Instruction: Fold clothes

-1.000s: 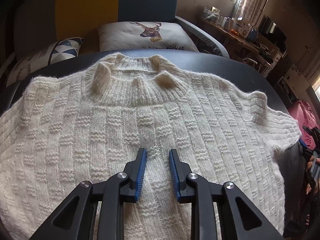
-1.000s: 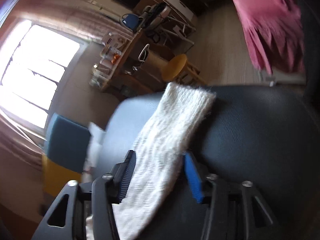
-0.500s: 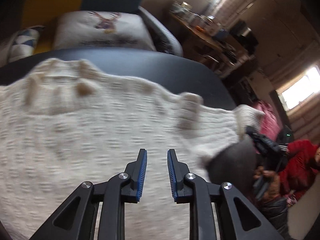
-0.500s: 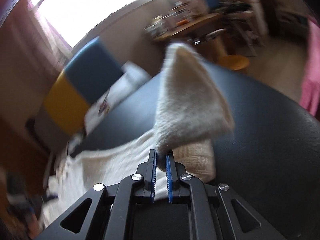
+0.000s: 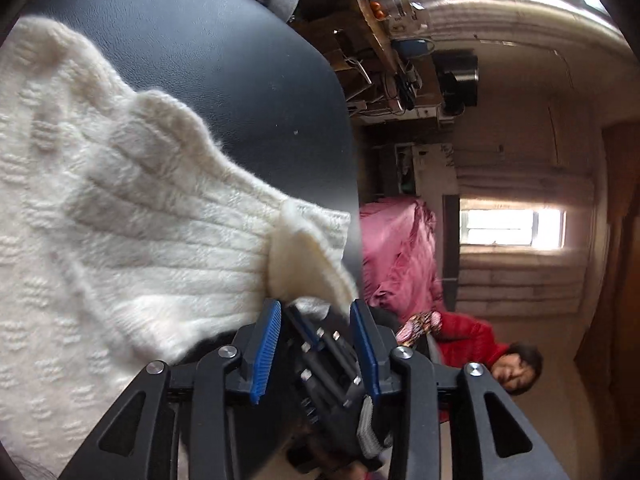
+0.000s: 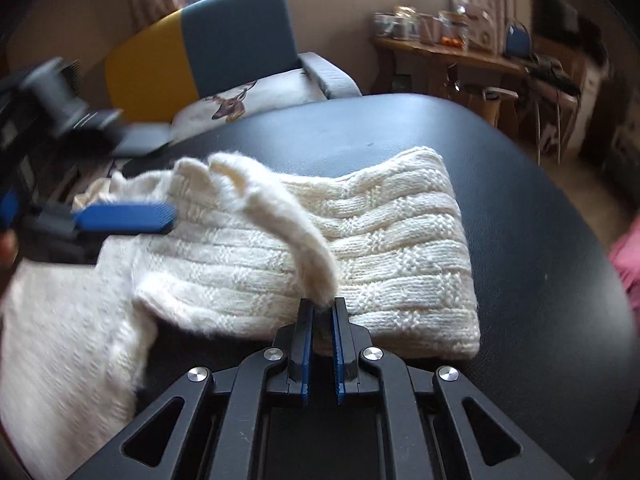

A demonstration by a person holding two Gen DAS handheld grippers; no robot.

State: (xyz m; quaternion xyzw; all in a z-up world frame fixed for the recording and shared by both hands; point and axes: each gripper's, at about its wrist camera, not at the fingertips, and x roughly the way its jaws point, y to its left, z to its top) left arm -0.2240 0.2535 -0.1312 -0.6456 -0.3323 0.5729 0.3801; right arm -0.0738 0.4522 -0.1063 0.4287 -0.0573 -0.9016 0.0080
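The right gripper [image 6: 319, 312] pinches a fold of the fluffy cream knitted sweater [image 6: 360, 240], which lies on the black leather table [image 6: 520, 200] just past its fingers, while the left gripper [image 5: 316, 320] is wide open, holding nothing, with the sleeve edge just ahead of its fingertips.

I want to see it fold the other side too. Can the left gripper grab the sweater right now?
Probably yes. The left gripper is open and empty, and its blue fingers hover right beside the cream sweater, with nothing between. The right gripper is pinching the sleeve edge close by, so they could bump.
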